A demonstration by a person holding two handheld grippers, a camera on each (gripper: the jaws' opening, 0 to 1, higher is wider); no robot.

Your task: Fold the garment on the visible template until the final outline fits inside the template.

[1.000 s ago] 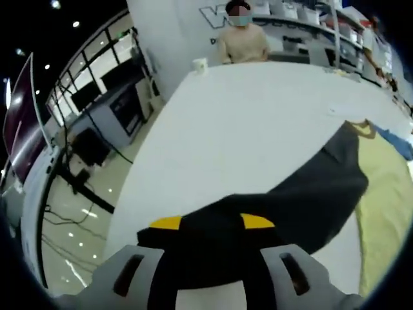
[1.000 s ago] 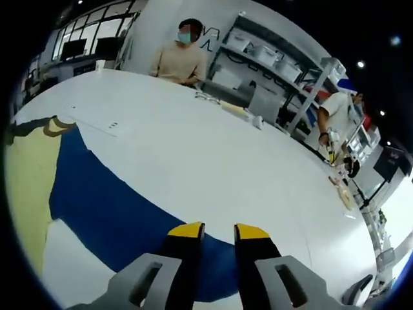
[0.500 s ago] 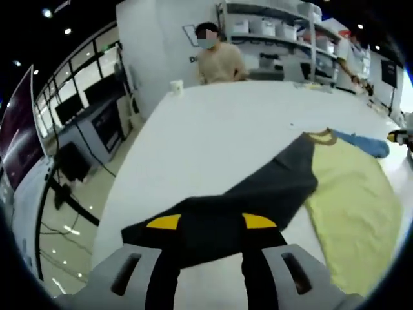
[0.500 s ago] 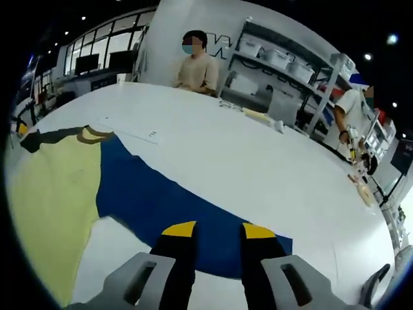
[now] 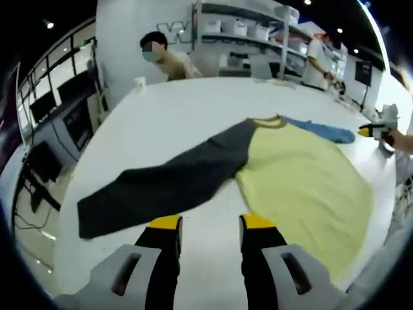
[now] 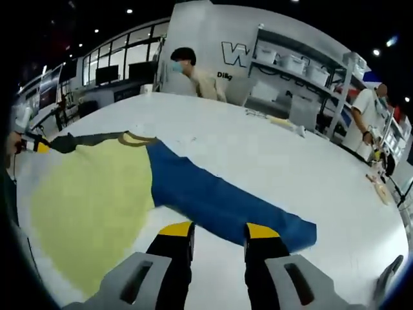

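A: Where do we stand on the fold?

B: Nowhere near done, I'd say. The garment lies spread flat on the white surface, no fold in it yet, and I can't make out any template outline under it.

A: Describe the shirt.

B: Pale yellow body, tan collar at the top, and two mismatched long sleeves: a dark grey sleeve stretched out to one side, a blue sleeve out to the other. Both lie straight and fairly smooth.

A: And the tools?

B: Left tool hovers just short of the grey sleeve, jaws apart, nothing between them. Right tool sits just before the blue sleeve's edge, jaws likewise parted and empty.

A: So what's left?

B: Everything: sleeves in, then the body folded.
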